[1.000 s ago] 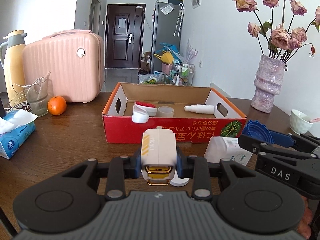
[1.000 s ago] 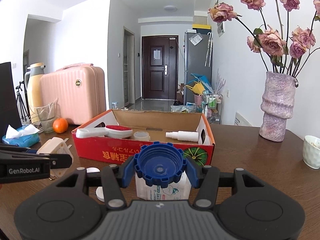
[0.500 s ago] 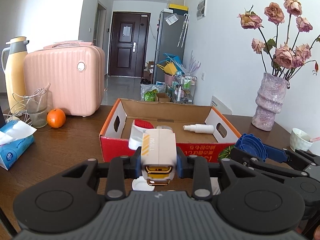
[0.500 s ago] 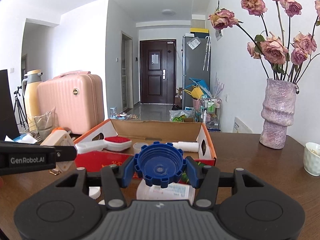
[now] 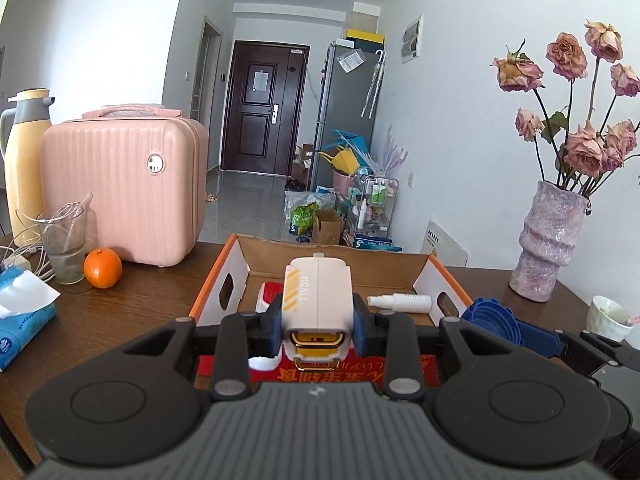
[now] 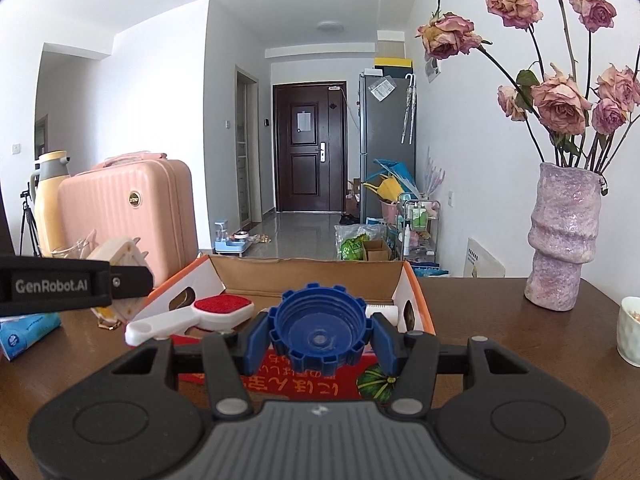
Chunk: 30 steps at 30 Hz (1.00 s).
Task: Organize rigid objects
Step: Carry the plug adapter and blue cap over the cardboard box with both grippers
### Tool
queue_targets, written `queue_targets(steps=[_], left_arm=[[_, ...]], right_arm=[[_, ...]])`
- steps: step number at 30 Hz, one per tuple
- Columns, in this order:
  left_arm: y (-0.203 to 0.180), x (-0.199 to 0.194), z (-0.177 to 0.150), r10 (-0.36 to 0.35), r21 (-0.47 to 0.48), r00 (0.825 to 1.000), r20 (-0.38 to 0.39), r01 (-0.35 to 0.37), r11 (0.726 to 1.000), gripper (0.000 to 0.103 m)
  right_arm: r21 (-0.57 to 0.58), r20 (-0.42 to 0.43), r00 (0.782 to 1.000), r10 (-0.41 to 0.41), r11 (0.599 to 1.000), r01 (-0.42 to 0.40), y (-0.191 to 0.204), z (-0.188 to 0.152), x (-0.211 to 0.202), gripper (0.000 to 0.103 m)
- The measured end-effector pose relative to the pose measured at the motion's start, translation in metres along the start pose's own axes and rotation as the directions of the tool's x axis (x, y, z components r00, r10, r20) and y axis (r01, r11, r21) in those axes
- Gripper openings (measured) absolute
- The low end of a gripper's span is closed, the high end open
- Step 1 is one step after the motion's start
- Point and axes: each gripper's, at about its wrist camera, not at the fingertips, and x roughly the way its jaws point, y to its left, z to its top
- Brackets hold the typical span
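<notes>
My left gripper [image 5: 318, 330] is shut on a white charger block [image 5: 317, 300] with yellow stripes and a gold clasp, held above the near wall of the red cardboard box [image 5: 240, 260]. My right gripper [image 6: 318, 336] is shut on a blue ribbed bottle cap [image 6: 318, 330], also raised before the box [image 6: 416, 292]. Inside the box lie a white brush with a red pad [image 6: 192, 316] and a white spray bottle [image 5: 400, 301]. The left gripper and the charger show at the left of the right wrist view [image 6: 116, 268]; the cap shows at the right of the left wrist view [image 5: 492, 322].
A pink suitcase [image 5: 120, 184], a yellow thermos [image 5: 24, 160], a glass [image 5: 64, 240], an orange [image 5: 102, 268] and a tissue pack [image 5: 20, 320] stand on the left of the wooden table [image 5: 140, 308]. A vase of roses [image 6: 560, 236] and a white cup [image 6: 630, 332] stand right.
Both grippers have risen and moved toward the box with their objects. The white bottle and the small white lid on the table have dropped out of view.
</notes>
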Motion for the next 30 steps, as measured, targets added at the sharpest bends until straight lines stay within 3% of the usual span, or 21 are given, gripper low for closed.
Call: queue_targets(steps=[30], left_arm=[[0.006,0.094,0.022,0.039,-0.015,0.998,-0.040,-0.039,0.999,0.032]], right_arm=[[0.010,-0.046,0.999,-0.006,1.000,0.007,-0.012,0.028,0.092,0.053]])
